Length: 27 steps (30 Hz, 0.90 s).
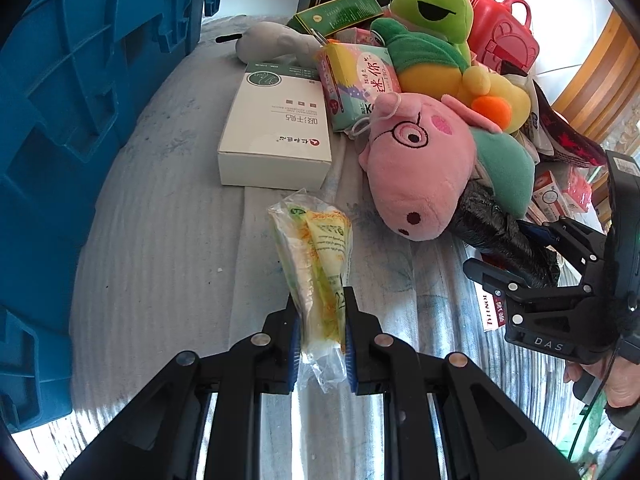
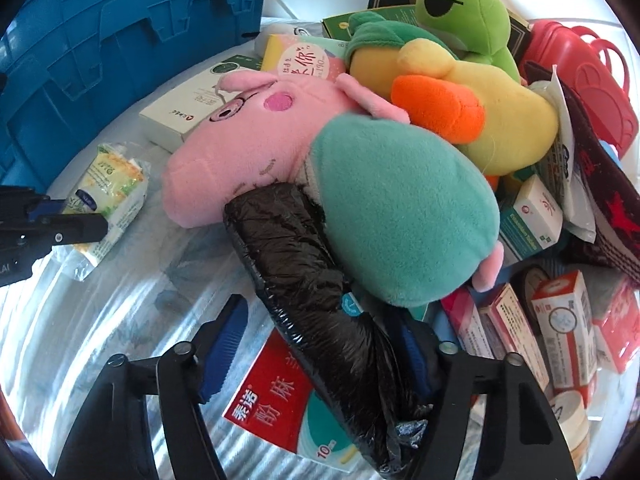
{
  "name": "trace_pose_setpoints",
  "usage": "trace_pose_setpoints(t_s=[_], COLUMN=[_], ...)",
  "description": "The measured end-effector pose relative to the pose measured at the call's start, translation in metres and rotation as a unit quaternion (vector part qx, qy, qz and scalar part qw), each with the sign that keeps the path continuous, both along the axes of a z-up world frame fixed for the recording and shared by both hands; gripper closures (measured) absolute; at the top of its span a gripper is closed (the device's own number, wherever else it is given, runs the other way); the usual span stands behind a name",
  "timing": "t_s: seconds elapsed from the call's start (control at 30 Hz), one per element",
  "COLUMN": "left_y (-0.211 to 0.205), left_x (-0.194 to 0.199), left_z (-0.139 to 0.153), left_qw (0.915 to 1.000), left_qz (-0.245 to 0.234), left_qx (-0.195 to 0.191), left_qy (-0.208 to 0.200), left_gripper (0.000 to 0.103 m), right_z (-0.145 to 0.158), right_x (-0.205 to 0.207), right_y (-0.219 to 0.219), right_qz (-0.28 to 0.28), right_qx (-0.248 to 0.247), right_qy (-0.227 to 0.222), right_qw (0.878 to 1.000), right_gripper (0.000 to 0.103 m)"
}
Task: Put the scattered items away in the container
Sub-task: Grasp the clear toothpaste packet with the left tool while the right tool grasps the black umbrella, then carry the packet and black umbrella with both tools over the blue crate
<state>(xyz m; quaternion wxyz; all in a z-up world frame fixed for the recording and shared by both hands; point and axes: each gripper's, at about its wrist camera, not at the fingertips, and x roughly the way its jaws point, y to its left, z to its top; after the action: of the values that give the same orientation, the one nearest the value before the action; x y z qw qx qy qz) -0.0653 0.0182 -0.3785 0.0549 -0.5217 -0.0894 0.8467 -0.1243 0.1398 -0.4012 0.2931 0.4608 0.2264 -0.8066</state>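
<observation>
My left gripper [image 1: 320, 340] is shut on a clear packet [image 1: 316, 248] with yellow-green contents, its near end pinched between the blue pads, just above the pale cloth. The same packet [image 2: 116, 188] and left gripper [image 2: 72, 216] show at the left of the right wrist view. My right gripper [image 2: 320, 352] straddles a black plastic-wrapped roll [image 2: 320, 280] that lies under the pink pig plush [image 2: 256, 128]. The right pad is against the roll, while the left pad [image 2: 224, 344] stands apart from it. The blue crate [image 1: 60, 120] rises at the left.
A white box [image 1: 276, 132] lies beyond the packet. A red medicine box [image 2: 272, 396] sits under the roll. Piled behind are a green frog plush [image 1: 432, 4], a yellow duck plush [image 2: 500, 120], a red plastic case [image 1: 504, 32] and several small boxes [image 2: 560, 320].
</observation>
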Motion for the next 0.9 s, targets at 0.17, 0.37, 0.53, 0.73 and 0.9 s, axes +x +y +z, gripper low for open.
trace_pose_setpoints(t_s=[0.17, 0.37, 0.53, 0.73, 0.9], left_y=[-0.012, -0.003, 0.004, 0.019, 0.038], left_x=[-0.02, -0.02, -0.013, -0.007, -0.006], left_z=[-0.01, 0.0, 0.012, 0.028, 0.05], left_qw=[1.0, 0.9999, 0.9999, 0.9995, 0.9986], left_qz=[-0.004, -0.008, -0.011, -0.026, -0.041], left_qx=[0.0, 0.0, 0.001, -0.001, 0.001], left_qy=[0.001, 0.007, 0.012, 0.019, 0.032], left_gripper=[0.086, 0.086, 0.086, 0.086, 0.086], right_z=[0.006, 0.012, 0.019, 0.037, 0.061], right_x=[0.005, 0.015, 0.02, 0.028, 0.047], right_y=[0.013, 0.03, 0.046, 0.072, 0.084], right_qz=[-0.001, -0.008, -0.018, -0.044, -0.076], right_qx=[-0.013, -0.024, -0.034, -0.047, -0.057], right_qy=[-0.014, -0.042, -0.055, -0.056, -0.05], right_qw=[1.0, 0.999, 0.998, 0.996, 0.994], right_gripper=[0.06, 0.067, 0.068, 0.069, 0.069])
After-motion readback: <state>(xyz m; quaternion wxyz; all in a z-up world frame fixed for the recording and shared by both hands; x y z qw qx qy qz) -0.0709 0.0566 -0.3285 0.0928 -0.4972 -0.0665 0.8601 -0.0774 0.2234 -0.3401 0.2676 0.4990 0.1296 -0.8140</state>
